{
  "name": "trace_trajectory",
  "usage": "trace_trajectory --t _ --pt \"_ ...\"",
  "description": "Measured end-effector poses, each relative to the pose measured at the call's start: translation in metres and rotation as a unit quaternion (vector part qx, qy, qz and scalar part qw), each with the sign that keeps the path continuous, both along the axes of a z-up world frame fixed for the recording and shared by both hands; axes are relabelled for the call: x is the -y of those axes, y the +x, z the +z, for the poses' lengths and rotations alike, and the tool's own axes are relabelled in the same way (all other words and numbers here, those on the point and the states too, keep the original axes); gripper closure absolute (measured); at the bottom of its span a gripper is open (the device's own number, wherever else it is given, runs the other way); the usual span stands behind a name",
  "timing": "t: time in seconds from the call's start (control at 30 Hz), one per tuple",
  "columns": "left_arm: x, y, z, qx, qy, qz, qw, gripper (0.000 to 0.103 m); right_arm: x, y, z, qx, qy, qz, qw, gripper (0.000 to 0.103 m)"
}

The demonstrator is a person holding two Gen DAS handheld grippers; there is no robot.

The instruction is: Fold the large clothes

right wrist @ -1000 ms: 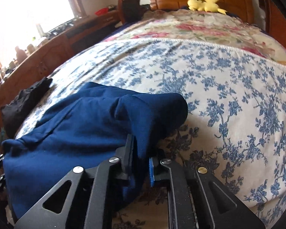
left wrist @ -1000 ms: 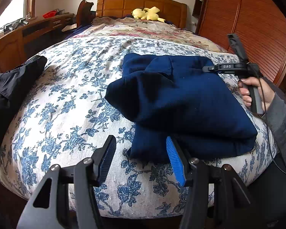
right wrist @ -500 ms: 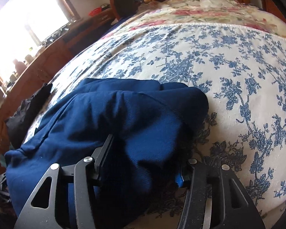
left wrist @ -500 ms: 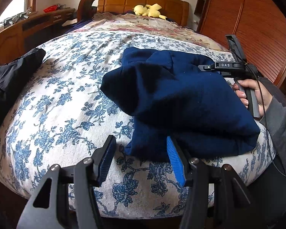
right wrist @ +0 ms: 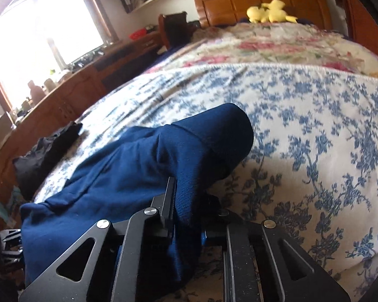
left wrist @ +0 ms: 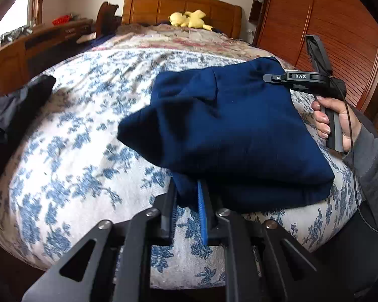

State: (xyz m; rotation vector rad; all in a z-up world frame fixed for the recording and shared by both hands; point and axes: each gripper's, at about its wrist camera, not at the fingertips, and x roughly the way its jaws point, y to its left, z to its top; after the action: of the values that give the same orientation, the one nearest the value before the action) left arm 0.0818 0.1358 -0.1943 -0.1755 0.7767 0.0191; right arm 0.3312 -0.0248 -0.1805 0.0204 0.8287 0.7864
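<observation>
A navy blue sweatshirt (left wrist: 234,130) lies folded on the floral bedsheet (left wrist: 70,151) near the foot of the bed. My left gripper (left wrist: 186,201) is shut on its near lower corner. My right gripper (right wrist: 186,206) is shut on another edge of the same sweatshirt (right wrist: 128,176), whose fabric bulges up above the jaws. The right gripper's body and the hand holding it show in the left wrist view (left wrist: 310,80) at the sweatshirt's far right side.
A black garment (left wrist: 10,115) lies at the left edge of the bed, also in the right wrist view (right wrist: 45,151). A yellow plush toy (left wrist: 189,19) sits by the wooden headboard (left wrist: 179,5). A wooden wardrobe (left wrist: 327,32) stands right, a dresser (left wrist: 25,50) left.
My left gripper moved forward and closed on the sweatshirt's near corner. My right gripper opened half a second ago and has shut again on the fabric. The sweatshirt has shifted slightly.
</observation>
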Motion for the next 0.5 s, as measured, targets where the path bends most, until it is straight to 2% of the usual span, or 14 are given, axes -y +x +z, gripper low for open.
trace_trajectory --t 0.27,0.5 --pt "-0.021 -0.011 0.033 0.072 -0.01 0.027 0.997 0.096 -0.004 -0.023 0.028 0.044 0.016 0.008 0.999 0.093" --pt "-0.081 -0.037 0.051 0.105 -0.004 0.059 0.9927 0.096 -0.045 -0.05 0.049 0.083 0.008 0.03 0.996 0.093"
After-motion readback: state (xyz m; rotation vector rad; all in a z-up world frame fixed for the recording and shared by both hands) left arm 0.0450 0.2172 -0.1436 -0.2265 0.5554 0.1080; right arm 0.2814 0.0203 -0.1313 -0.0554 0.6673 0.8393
